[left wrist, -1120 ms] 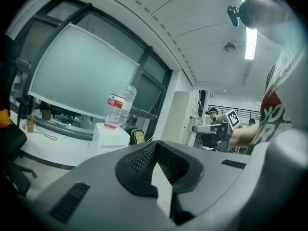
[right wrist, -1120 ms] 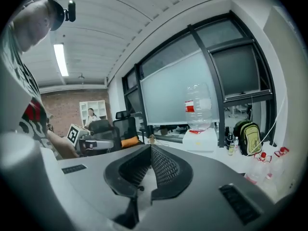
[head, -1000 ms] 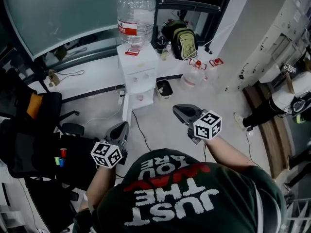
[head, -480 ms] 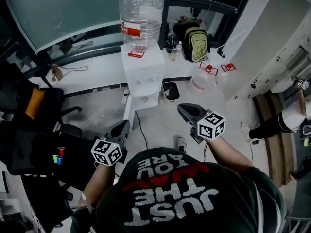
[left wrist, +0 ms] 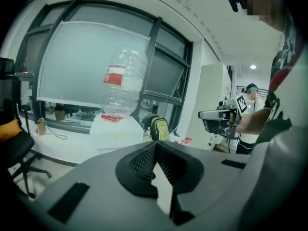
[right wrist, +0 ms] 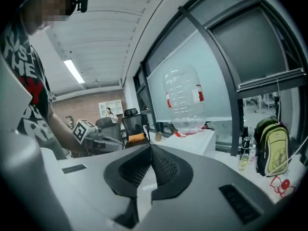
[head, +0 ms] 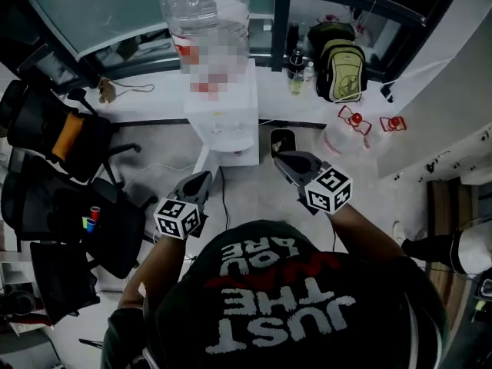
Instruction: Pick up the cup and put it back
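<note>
No cup can be made out in any view. My left gripper (head: 201, 179) and right gripper (head: 281, 159) are held out in front of the person, side by side, pointing at a white water dispenser (head: 224, 112) with a clear empty bottle (head: 204, 10) on top. Both are shut with nothing between the jaws, as the left gripper view (left wrist: 155, 146) and the right gripper view (right wrist: 150, 148) show. The bottle (left wrist: 123, 83) and dispenser top (right wrist: 192, 139) stand a short way ahead of both.
Black office chairs (head: 54, 133) crowd the left; one carries small red, green and blue items (head: 91, 219). A green backpack (head: 343, 69) and small bottles stand by the window right of the dispenser. Cables (head: 223, 198) run over the floor. Another person (left wrist: 251, 112) stands far right.
The person has walked toward the water dispenser. It now stands much closer to both grippers, which have moved forward together and stayed shut.
</note>
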Action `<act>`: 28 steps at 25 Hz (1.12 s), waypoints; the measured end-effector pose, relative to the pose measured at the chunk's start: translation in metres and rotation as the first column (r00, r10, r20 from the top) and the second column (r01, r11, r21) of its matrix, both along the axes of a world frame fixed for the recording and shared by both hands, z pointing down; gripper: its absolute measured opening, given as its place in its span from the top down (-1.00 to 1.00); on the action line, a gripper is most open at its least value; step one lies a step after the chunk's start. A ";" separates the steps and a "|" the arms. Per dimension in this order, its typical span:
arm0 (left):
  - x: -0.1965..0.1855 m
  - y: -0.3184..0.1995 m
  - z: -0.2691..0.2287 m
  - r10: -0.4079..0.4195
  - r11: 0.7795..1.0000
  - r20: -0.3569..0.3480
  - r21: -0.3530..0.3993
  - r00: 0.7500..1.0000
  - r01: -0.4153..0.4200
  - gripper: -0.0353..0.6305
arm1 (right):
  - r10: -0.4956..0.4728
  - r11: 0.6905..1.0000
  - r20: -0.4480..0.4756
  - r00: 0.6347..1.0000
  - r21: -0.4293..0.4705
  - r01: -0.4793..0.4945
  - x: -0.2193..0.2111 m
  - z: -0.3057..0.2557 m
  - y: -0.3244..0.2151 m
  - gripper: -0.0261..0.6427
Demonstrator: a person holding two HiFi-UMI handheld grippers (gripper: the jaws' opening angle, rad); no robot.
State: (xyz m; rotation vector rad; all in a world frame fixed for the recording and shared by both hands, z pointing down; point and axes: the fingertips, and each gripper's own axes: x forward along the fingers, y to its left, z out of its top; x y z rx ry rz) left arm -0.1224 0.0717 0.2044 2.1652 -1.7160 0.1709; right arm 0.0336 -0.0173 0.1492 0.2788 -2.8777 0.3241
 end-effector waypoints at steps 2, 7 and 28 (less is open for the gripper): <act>0.006 -0.025 0.013 -0.008 0.999 0.022 -0.041 1.000 0.009 0.89 | -0.021 1.000 0.001 1.000 0.002 0.021 0.002 0.010 -0.024 0.83; -0.006 -0.068 0.054 0.014 0.991 0.098 -0.132 0.995 -0.001 0.89 | -0.009 1.000 -0.008 1.000 -0.002 0.009 -0.010 0.051 -0.064 0.82; -0.083 -0.141 0.410 0.314 0.919 0.291 -0.332 0.904 -0.212 0.90 | 0.250 0.963 -0.144 0.957 -0.063 -0.261 -0.096 0.360 -0.115 0.82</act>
